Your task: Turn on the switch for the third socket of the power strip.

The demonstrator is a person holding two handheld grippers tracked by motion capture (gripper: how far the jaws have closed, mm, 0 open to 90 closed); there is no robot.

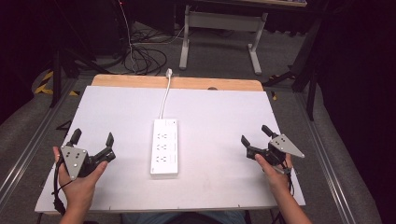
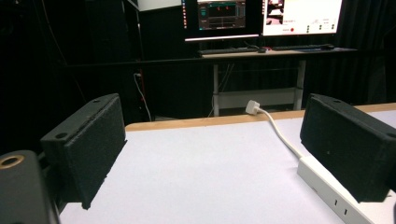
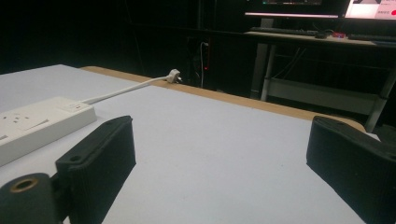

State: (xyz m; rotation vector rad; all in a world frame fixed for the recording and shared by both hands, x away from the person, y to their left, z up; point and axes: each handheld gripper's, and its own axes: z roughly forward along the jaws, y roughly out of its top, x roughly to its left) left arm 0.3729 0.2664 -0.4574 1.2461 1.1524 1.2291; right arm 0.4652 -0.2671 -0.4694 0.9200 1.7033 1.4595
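- White plastic power strip w/ several rows of sockets lies flat in the middle of the white table, long axis running away from the person. Prob. set there so both hands can reach it equally from either side.
- Its white cord runs straight back toward the far wooden edge; white plug rests just past that edge, unplugged, not in any socket. Cord is laid out straight, so nothing tangles near the strip.
- Left gripper: held in the person's left hand at the table's near-left, well apart from the strip. Jaws spread wide, nothing between them, touching nothing. In the left gripper view the black foam pads frame bare table, w/ the strip's end off to the right side.
- Right gripper: in the right hand at near-right, also well apart from the strip. Jaws wide apart, empty; right gripper view shows bare table between the pads, strip off to the left.
- Both grippers point roughly fwd/inward, low over the table, mirror-like either side of the strip. Reads as a ready pose: nothing picked up yet, strip and plug untouched.
- Background: dark room, desk w/ lit monitors beyond the table; not involved.
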